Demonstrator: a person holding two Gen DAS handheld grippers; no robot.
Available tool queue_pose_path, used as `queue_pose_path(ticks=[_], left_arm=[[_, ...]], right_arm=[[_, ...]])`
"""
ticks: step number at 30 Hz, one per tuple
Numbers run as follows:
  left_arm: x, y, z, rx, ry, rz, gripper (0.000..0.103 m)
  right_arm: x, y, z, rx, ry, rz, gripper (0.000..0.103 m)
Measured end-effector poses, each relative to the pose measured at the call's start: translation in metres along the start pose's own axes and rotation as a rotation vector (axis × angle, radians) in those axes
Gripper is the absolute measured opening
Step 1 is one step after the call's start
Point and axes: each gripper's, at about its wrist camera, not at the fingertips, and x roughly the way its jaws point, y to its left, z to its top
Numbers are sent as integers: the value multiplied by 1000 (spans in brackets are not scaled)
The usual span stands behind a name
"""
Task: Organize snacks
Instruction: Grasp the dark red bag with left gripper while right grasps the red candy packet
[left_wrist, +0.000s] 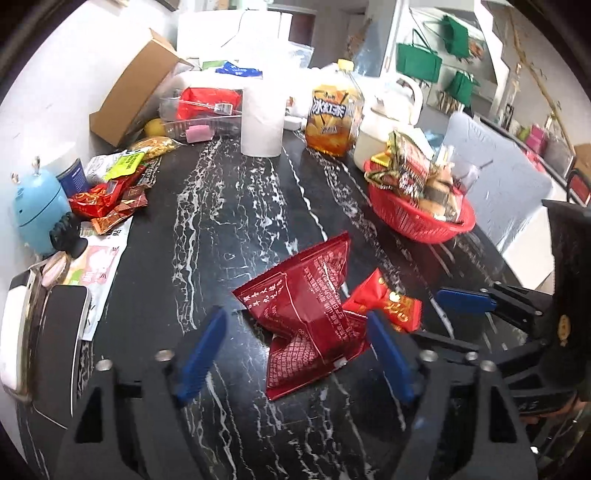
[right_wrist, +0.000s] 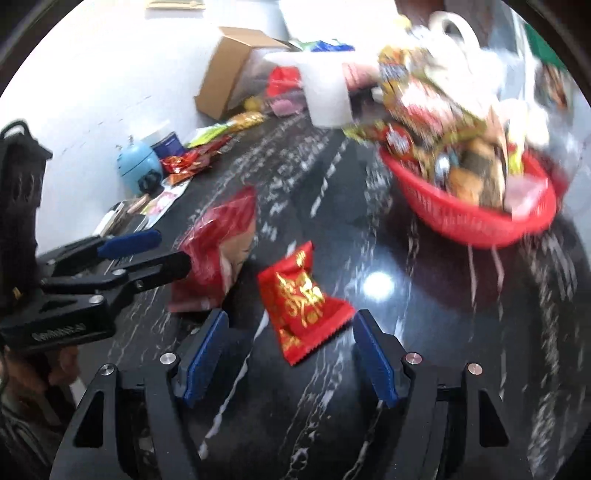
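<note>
Behind packets (left_wrist: 314, 314), red basket (left_wrist: 424, 221), tea bottle (left_wrist: 334, 118)

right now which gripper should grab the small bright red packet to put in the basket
Right. The right gripper is open with the small bright red packet just ahead, and the red basket is on its side. The left gripper faces the dark red bag.
</note>
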Motion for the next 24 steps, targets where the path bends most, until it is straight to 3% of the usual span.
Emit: queue_pose_path(ticks=[9,20,24], left_arm=[[25,2,6,-89,77,-61,79],[56,0,5,-112,156,-72,79],[63,-1,3,-111,174,-85,79]], right_arm=[[27,0,13,-139,68,-5,71],[40,-5,14,-151,97,13,70],[43,-6,12,-153,102,5,65]])
